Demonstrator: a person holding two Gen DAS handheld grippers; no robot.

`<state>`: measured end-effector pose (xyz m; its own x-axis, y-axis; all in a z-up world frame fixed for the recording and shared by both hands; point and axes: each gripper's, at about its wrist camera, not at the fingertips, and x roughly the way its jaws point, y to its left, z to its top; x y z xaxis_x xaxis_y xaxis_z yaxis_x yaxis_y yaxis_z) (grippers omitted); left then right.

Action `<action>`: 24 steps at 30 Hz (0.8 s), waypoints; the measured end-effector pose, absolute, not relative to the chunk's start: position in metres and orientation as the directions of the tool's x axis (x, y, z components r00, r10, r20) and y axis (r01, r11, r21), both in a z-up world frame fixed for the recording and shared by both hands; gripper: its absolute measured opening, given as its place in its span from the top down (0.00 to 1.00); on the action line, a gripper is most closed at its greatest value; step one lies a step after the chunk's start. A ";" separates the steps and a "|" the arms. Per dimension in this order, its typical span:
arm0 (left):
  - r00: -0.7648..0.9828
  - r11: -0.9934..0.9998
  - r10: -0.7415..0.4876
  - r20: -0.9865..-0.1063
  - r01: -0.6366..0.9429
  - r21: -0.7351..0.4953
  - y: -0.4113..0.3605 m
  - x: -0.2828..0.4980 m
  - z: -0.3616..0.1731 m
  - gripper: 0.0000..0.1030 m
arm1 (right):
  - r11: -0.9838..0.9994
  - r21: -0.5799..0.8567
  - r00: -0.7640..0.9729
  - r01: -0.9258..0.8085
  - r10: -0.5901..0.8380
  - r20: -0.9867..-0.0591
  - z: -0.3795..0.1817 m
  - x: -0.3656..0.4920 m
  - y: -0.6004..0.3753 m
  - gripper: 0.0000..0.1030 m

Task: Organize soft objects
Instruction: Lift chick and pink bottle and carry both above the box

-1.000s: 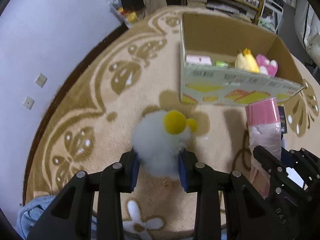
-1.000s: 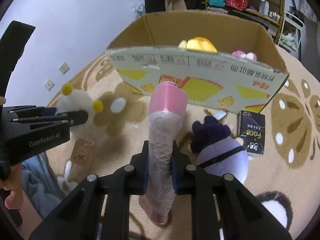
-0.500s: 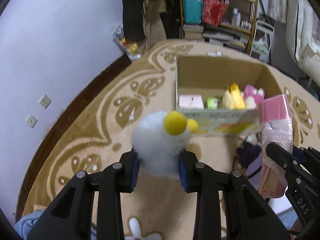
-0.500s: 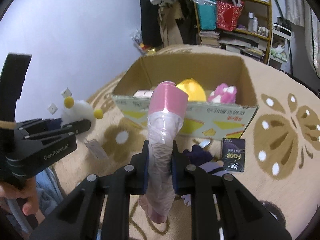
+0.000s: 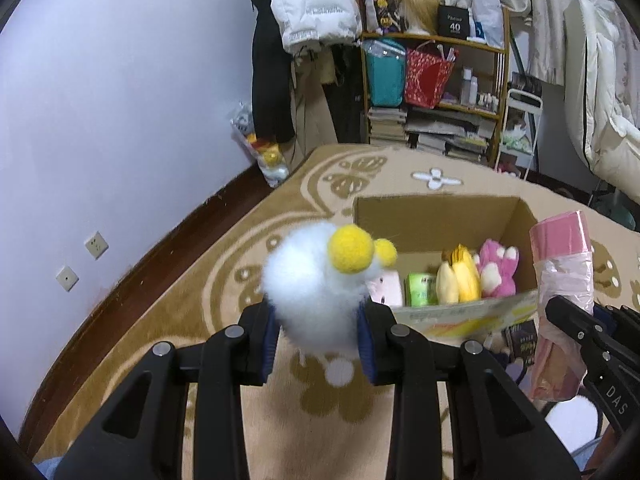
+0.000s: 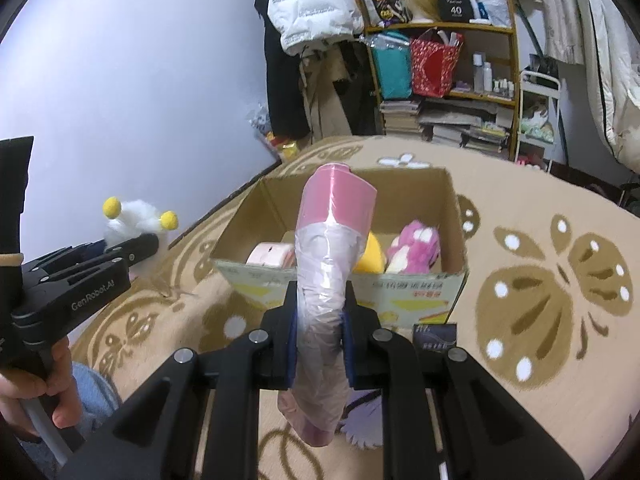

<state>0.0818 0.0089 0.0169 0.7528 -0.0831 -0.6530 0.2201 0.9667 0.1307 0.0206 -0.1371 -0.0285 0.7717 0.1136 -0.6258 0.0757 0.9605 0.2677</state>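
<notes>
Fluffy white plush toy with matt yellow felt balls; crinkly glossy pink plastic roll; matt cardboard box; short-pile beige carpet.

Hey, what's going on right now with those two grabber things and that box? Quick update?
Left tool shut on white fluffy toy. Right tool shut on pink plastic roll. Both short of the cardboard box, toys already inside. Path clear.

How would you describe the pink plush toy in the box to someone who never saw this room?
Find the open cardboard box on the beige rug. Inside, at its right end, sits the pink plush toy, beside a yellow plush. Only it is bright pink with white patches.
</notes>
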 end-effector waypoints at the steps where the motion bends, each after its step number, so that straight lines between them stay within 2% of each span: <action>1: 0.758 0.966 -0.085 -0.646 0.222 0.134 0.007 0.083 0.018 0.69 | 0.960 0.268 0.776 0.079 0.109 -0.621 -0.027 0.021 -0.139 0.82; 9: 0.802 0.959 -0.101 -0.588 0.236 0.157 -0.009 0.095 0.026 0.69 | 0.967 0.238 0.775 0.092 0.080 -0.626 -0.028 0.038 -0.148 0.82; 24: 0.816 0.962 -0.117 -0.566 0.235 0.139 -0.021 0.117 0.018 0.69 | 0.975 0.202 0.784 0.090 0.056 -0.619 -0.028 0.074 -0.167 0.82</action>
